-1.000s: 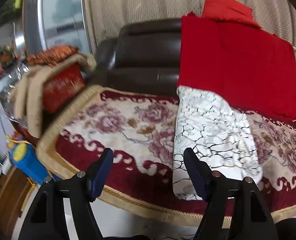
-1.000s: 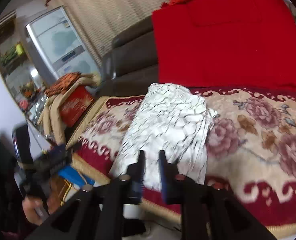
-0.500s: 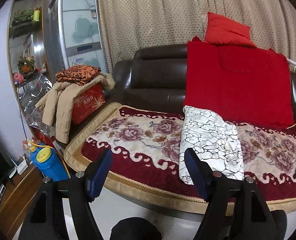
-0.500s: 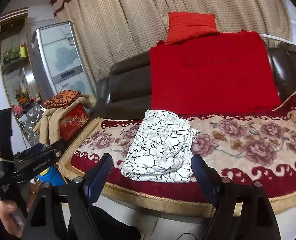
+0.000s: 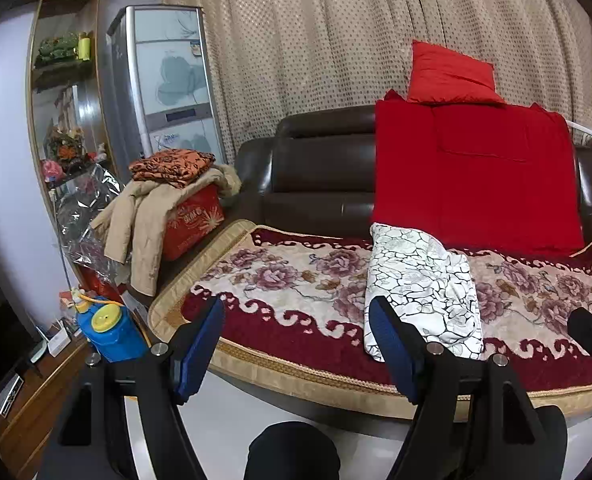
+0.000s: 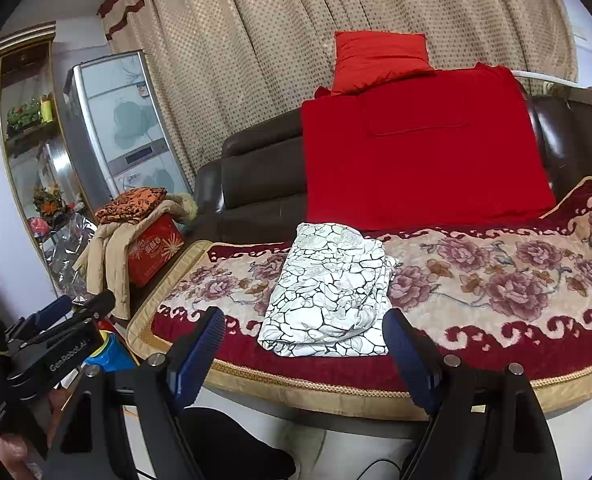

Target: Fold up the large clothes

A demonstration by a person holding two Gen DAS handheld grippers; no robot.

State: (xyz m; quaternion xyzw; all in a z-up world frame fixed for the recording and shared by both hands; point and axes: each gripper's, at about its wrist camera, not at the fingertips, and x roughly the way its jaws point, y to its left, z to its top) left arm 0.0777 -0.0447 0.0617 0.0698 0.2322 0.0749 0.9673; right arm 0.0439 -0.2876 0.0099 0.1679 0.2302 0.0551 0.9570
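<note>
The white cloth with black crackle lines (image 6: 327, 296) lies folded flat near the front edge of the flowery red sofa cover (image 6: 495, 280), so folding looks done, both the left gripper (image 5: 296, 344) and right gripper (image 6: 303, 354) are wide apart and empty, and only the right view shows a hand (image 6: 12, 450) holding the left one.

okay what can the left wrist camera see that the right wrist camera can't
Only the left wrist view shows the blue jug's yellow cap and the wooden floor unit beside it, plus a tip of the right gripper at its right edge.

Only the right wrist view shows the left gripper from the side, with the hand holding it.

Both show the folded white garment lying free on the floral sofa cover, the red blanket, red cushion, fridge and the coat-draped red box.
</note>
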